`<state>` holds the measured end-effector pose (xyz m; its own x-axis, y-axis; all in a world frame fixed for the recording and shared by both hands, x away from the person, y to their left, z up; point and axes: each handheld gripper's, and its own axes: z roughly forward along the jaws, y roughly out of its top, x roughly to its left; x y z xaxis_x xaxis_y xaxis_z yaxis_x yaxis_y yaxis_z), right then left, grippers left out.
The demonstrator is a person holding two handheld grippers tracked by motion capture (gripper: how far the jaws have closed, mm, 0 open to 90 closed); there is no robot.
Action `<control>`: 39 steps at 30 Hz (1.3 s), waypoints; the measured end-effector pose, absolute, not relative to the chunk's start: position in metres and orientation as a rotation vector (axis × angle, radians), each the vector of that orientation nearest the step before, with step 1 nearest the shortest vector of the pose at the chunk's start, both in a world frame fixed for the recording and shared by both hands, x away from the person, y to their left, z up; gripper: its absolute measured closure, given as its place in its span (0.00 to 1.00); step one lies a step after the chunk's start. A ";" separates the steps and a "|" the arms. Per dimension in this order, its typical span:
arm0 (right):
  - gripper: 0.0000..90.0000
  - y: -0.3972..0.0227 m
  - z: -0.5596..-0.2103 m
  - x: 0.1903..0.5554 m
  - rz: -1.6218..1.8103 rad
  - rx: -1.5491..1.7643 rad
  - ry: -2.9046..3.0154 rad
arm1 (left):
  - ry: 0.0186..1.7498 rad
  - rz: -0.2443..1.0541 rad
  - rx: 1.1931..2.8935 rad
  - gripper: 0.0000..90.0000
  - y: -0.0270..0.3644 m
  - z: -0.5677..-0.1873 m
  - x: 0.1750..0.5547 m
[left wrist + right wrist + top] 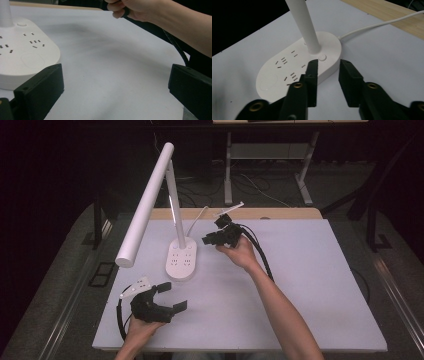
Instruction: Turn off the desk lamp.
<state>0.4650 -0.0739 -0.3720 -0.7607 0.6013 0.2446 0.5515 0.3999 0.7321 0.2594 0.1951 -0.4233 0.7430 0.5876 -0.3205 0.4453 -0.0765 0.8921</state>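
The white lamp base (181, 259) with plug holes sits in the middle-left of the high view, on the white table top (310, 285). A thin white post (176, 205) stands up from its back end, & a long white tube, the lamp head (146, 202), slants down toward the left of the frame. A small round button (322, 57) sits on the base just beside the post. A white cord (377, 25) runs from the base's far end toward the wood edge (280, 213) at the top of the table.

The right gripper (212, 240) is just right of the base, held in the right hand (239, 252). In the right gripper view its 2 black jaws are a bit apart, w/ nothing between them, & the left one overlaps the base's rim near the button; can't tell if it touches.

The left gripper (174, 296) is lower left of the frame, below the base, in the left hand (140, 327). Its jaws are wide apart, holding nothing. In the left gripper view the base shows at the left edge & the right hand at the top.
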 end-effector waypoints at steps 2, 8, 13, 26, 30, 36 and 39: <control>0.65 -0.080 -0.369 0.462 1.321 1.076 2.576 | 0.830 0.139 1.706 0.00 0.195 -0.423 0.259; 0.45 -0.096 -0.357 0.453 1.340 1.083 2.546 | 0.831 0.136 1.702 0.00 0.194 -0.423 0.259; 0.29 -0.110 -0.350 0.442 1.347 1.091 2.513 | 0.827 0.138 1.704 0.00 0.194 -0.423 0.258; 0.01 -0.146 -0.348 0.415 1.330 1.129 2.510 | 0.822 0.138 1.712 0.00 0.191 -0.423 0.258; 0.01 -0.162 -0.348 0.404 1.363 1.132 2.491 | 0.823 0.139 1.713 0.00 0.191 -0.423 0.258; 0.01 -0.182 -0.349 0.389 1.388 1.138 2.472 | 0.820 0.140 1.718 0.00 0.190 -0.423 0.258; 0.01 -0.190 -0.350 0.381 1.406 1.132 2.462 | 0.822 0.138 1.716 0.00 0.190 -0.423 0.257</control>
<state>0.3809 -0.1902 -0.3505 -0.7215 0.6378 0.2696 0.5561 0.3017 0.7744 0.2575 0.1898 -0.4233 0.7463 0.5837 -0.3200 0.4474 -0.0839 0.8904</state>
